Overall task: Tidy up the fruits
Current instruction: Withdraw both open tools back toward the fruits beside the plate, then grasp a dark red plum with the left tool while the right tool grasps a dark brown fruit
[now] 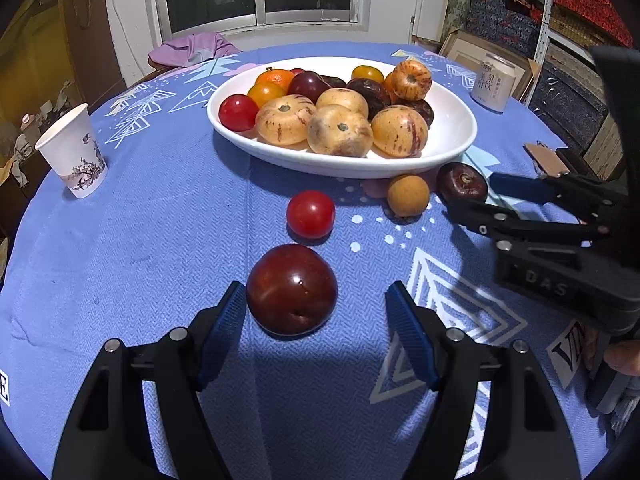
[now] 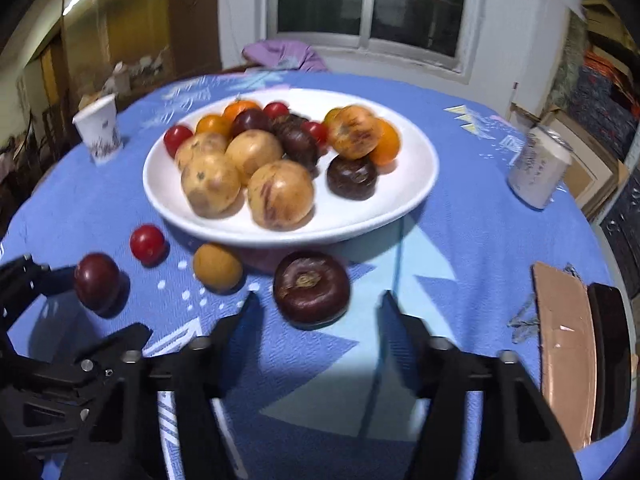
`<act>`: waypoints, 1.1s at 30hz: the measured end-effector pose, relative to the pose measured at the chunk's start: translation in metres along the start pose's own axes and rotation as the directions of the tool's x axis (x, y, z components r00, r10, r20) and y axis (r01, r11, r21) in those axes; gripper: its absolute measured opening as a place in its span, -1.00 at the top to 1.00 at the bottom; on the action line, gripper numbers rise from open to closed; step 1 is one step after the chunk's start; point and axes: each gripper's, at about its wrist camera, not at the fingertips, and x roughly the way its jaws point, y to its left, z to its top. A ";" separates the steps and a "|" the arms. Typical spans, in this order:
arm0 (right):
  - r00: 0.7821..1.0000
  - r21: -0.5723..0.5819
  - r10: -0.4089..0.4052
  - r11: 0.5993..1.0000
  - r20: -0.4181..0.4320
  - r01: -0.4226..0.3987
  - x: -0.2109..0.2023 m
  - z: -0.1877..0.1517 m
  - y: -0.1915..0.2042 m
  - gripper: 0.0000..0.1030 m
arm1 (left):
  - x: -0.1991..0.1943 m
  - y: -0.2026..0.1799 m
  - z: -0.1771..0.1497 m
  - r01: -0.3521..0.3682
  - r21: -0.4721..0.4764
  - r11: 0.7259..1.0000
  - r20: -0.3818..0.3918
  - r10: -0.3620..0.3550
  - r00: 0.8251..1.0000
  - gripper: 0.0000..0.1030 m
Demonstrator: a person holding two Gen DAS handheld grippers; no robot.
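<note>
A white oval plate (image 1: 456, 132) (image 2: 404, 192) holds several fruits. Loose on the blue cloth lie a dark red plum (image 1: 292, 290) (image 2: 97, 280), a red cherry tomato (image 1: 311, 214) (image 2: 147, 243), a tan round fruit (image 1: 408, 195) (image 2: 217, 267) and a dark purple fruit (image 1: 461, 182) (image 2: 311, 287). My left gripper (image 1: 316, 304) is open, its fingers on either side of the plum, which touches the left pad. My right gripper (image 2: 318, 308) is open, just short of the dark purple fruit; it shows in the left wrist view (image 1: 472, 196).
A paper cup (image 1: 74, 152) (image 2: 100, 130) stands at the left. A drink can (image 1: 494, 82) (image 2: 540, 168) stands at the right. A brown card and a dark object (image 2: 568, 344) lie at the right table edge. A purple cloth (image 1: 192, 50) lies beyond the table.
</note>
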 end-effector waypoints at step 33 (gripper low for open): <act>0.992 0.121 0.122 0.985 0.022 -0.124 -0.001 0.001 -0.019 0.17 | -0.010 -0.011 0.000 -0.036 0.037 0.999 0.058 0.034 0.998 0.25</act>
